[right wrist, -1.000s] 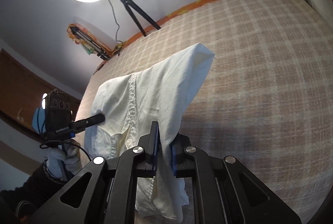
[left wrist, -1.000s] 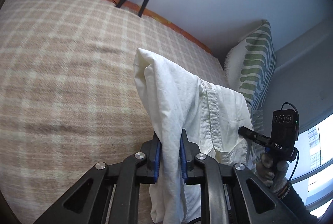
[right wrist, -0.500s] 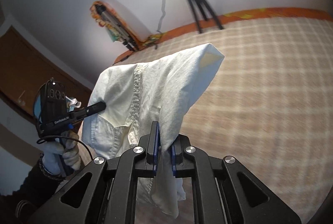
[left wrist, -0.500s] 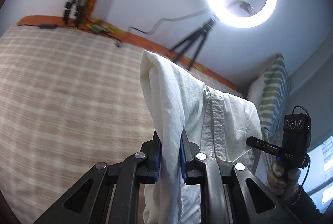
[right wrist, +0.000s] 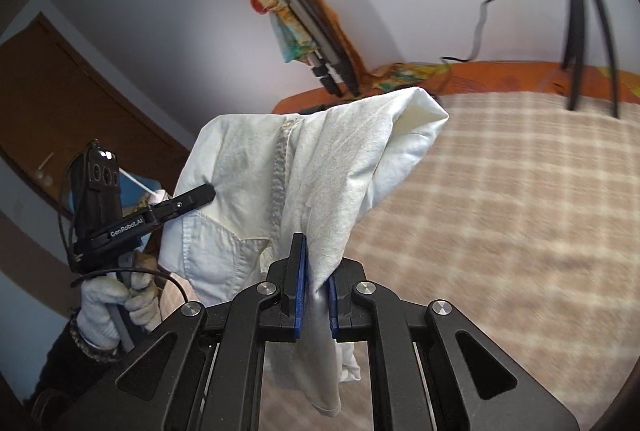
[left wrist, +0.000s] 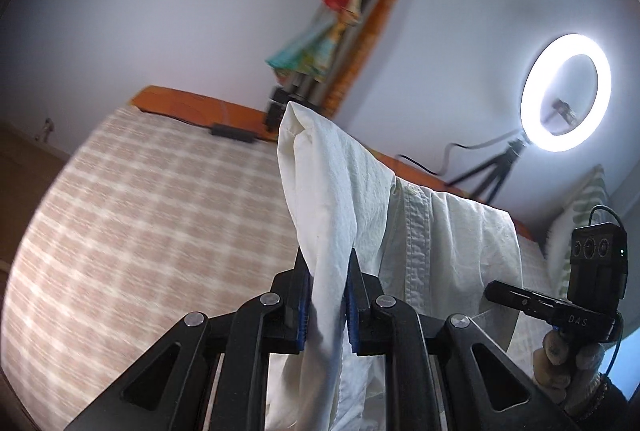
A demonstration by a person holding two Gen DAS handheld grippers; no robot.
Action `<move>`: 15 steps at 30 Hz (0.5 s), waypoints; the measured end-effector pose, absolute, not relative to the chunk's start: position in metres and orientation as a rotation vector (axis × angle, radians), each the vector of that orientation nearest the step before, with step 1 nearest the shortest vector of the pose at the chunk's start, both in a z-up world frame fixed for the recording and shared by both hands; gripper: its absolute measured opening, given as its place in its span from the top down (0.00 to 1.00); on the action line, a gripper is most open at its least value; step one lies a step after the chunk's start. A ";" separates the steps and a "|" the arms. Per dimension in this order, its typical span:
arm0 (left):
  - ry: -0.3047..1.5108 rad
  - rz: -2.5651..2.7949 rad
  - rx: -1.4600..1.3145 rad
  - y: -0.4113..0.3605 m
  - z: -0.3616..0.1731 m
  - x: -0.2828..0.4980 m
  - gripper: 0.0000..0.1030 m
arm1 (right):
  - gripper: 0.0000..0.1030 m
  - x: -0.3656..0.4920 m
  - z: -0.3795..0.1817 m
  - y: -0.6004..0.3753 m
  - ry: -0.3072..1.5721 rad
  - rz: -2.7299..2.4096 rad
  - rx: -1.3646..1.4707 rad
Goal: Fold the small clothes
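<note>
While the left gripper (left wrist: 327, 295) pinches a bunched fold of the white shirt (left wrist: 440, 231) above the checked bed (left wrist: 140, 231), the right gripper (left wrist: 496, 291) shows far right — jaws unreadable. From the right wrist, its jaws clamp the shirt (right wrist: 248, 191) too.

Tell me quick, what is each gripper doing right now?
Left gripper: closed, pinching a fold of the white shirt, held up above the checked bed.
Right gripper: closed, pinching the same shirt at another spot.
</note>
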State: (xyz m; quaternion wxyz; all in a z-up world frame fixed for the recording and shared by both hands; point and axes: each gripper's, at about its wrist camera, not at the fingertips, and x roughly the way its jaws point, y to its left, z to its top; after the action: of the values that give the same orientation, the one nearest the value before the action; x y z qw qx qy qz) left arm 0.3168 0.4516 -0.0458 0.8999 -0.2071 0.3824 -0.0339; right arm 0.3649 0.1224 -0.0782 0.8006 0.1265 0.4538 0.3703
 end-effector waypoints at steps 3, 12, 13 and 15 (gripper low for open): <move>0.791 -0.036 -0.443 0.484 -0.051 0.329 0.88 | 0.93 0.378 -0.085 0.155 0.970 0.809 0.269; 0.799 0.070 -0.450 0.541 -0.080 0.358 0.88 | 0.93 0.404 -0.115 0.219 0.987 0.816 0.243; 0.808 0.076 -0.450 0.542 -0.086 0.362 0.88 | 0.93 0.404 -0.119 0.222 0.991 0.809 0.232; 0.819 0.095 -0.444 0.544 -0.095 0.367 0.88 | 0.93 0.408 -0.124 0.227 0.997 0.797 0.210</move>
State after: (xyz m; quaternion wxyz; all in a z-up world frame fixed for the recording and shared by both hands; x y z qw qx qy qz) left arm 0.3672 0.5436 -0.0945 0.8924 -0.2139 0.3948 0.0457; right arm 0.4082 0.2275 -0.1243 0.7981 0.0981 0.4643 0.3713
